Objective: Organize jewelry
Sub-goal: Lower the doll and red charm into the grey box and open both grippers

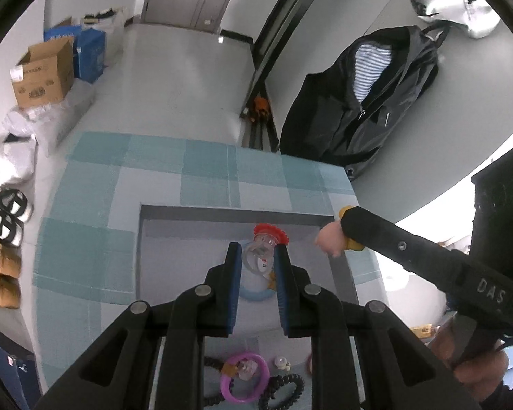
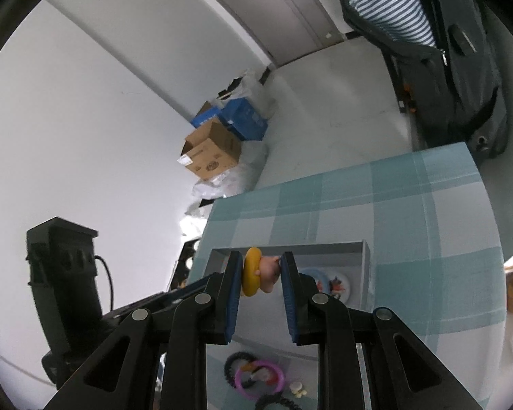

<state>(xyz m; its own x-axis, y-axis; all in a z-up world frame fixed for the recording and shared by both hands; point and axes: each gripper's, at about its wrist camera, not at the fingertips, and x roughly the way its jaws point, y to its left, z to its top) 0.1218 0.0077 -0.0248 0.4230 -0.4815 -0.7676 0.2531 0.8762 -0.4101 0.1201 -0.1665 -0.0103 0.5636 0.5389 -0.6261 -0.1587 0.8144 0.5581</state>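
left wrist view: checked teal tablecloth (image 1: pixel 95 239), grey tray (image 1: pixel 338 270) on it. left gripper (image 1: pixel 254 256) clamped on 1 clear ring with red flower top (image 1: pixel 265 246), held over the tray; purple bangle (image 1: pixel 244 381) lies nearer.

right wrist view: same cloth. right gripper (image 2: pixel 260 270) clamped on 1 yellow ring with pink figure (image 2: pixel 258 273) above the tray's left end. risk: round pieces may slip from the pads and miss the tray.

My left gripper (image 1: pixel 256 256) is matte black plastic: two broad arms with triangular cut-outs, four round silver pivot pins, and fingers (image 1: pixel 232 287) faced with ribbed blue pads. My right gripper (image 2: pixel 260 266) is built the same. Seen from the left camera, its black body carries small screws and raised letters "DAS".
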